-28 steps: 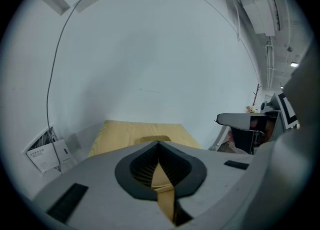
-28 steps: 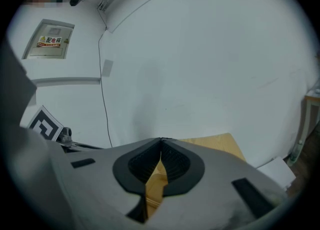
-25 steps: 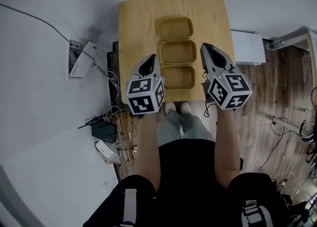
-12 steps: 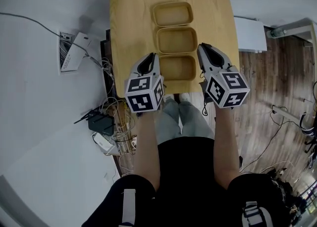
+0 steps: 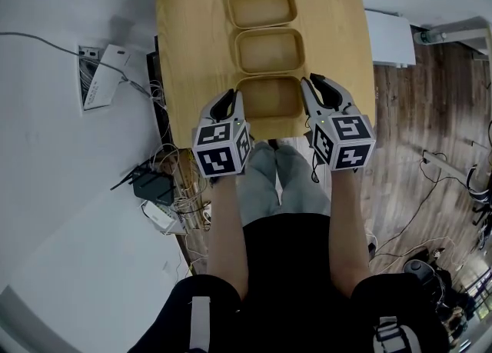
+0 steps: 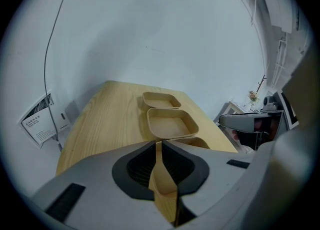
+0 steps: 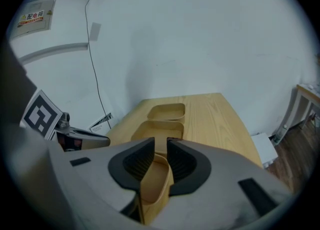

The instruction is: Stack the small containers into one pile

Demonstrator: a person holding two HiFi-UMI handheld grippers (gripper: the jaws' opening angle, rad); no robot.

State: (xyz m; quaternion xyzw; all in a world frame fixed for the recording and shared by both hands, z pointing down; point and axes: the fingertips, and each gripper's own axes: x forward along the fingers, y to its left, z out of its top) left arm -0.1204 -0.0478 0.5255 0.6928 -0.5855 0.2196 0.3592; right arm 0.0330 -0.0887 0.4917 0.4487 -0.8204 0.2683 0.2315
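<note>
Containers (image 5: 269, 50) sit in a row on the wooden table (image 5: 192, 44). The nearest container (image 5: 269, 98) has its left wall inside the left gripper's (image 5: 231, 96) narrow jaws, which have just been opening. Its right wall stands between the right gripper's (image 5: 310, 82) parted jaws. A white wall (image 6: 150, 33) stands behind.

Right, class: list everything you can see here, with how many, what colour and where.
table: one, light wood, centre
containers: three, tan, in a row on the table
box: one, white, right of the table
cables: several, black and white, floor left of the table
router: one, black, among the cables
legs: two, grey trousers, below the table
left gripper: one, grey, jaws just been opening, near container's left wall between them
right gripper: one, grey, jaws apart, its right wall between them
</note>
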